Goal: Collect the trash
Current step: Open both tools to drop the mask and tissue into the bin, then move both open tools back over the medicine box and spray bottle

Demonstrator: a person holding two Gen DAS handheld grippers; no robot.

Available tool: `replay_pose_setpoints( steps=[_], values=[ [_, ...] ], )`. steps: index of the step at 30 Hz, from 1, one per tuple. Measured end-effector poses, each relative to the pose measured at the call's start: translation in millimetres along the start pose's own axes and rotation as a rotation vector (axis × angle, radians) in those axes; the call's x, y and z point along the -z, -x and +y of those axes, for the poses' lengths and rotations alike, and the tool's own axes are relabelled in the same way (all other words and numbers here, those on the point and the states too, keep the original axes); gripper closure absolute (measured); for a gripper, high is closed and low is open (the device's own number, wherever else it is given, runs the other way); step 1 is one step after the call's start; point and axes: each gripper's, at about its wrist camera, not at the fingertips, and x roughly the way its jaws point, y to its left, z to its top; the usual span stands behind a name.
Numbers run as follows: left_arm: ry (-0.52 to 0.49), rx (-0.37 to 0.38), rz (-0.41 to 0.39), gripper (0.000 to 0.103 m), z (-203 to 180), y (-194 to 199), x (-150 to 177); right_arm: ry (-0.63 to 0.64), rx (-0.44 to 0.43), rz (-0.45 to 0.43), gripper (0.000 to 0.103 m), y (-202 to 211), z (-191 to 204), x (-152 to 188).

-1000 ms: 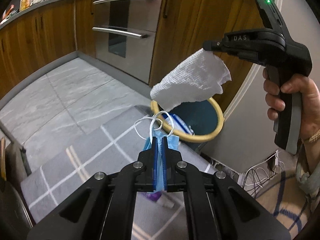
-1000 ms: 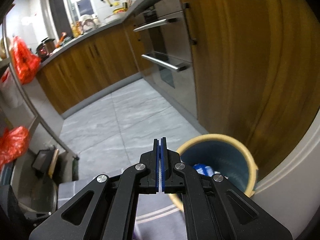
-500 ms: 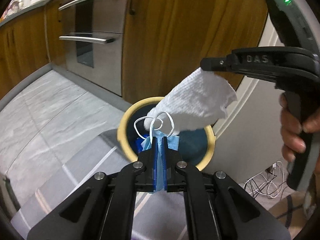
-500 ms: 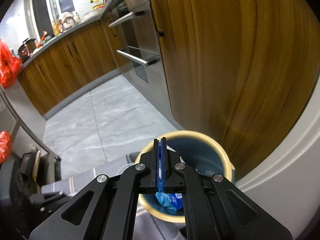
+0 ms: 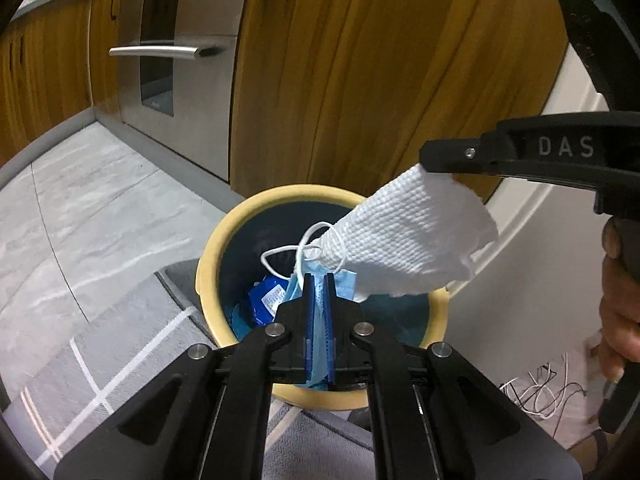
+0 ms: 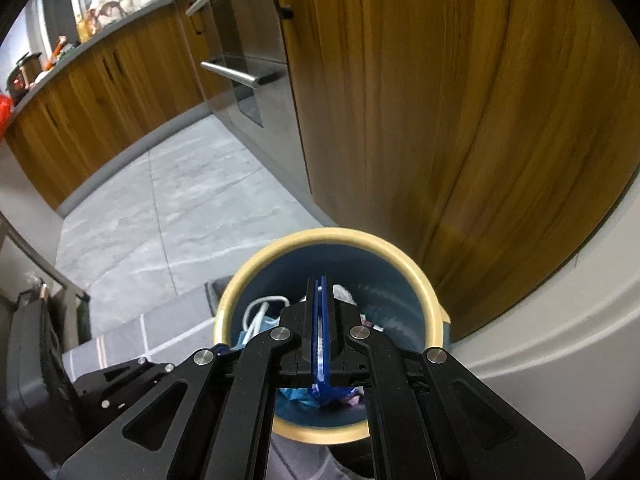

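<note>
Two pieces of trash are held over the bin (image 5: 208,268), neither yet let go. The left gripper (image 5: 318,280) has its fingers closed flat on a blue face mask (image 5: 344,282), which stands up between the blue pads with its white ear loops (image 5: 304,248) curling out past the tips toward the far side. The right gripper (image 5: 430,160), seen side-on from the left wrist view, is clamped shut on the corner of a white paper towel (image 5: 416,236); in its own view the fingers (image 6: 312,308) press together on a thin sliver of white.

The bin, dark blue inside with a pale yellow rim, stands on the floor against a wooden cabinet (image 5: 380,72), and already holds some trash: a blue wrapper (image 5: 266,298) and other scraps at the bottom. So part of the collecting looks done; what is left for these two items is only the release, and both hang within the rim's outline, so I judge they would fall in.

The towel's long axis slants from its pinched upper-right corner down to the left, its narrow end pointing into the bin's mouth and overlapping the mask's loops. The mask's long axis runs along the left fingers, pointing forward and down at the bin.
</note>
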Motion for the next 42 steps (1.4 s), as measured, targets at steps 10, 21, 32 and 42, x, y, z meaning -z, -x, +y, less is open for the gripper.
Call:
replay_pose_setpoints(
  steps=[10,21,32,42],
  values=[
    [0.003,-0.013,0.028,0.097,2,-5,1,-0.008,0.009,0.024,0.1,-8,2,1],
    [0.01,-0.045,0.024,0.07,7,22,7,0.014,0.033,-0.022,0.064,2,10,0],
    [0.036,-0.19,-0.016,0.01,25,63,11,0.019,-0.052,-0.103,0.005,28,23,-3],
    [0.003,-0.294,-0.031,0.006,31,132,25,0.136,-0.088,-0.177,0.005,54,71,0]
  ],
)
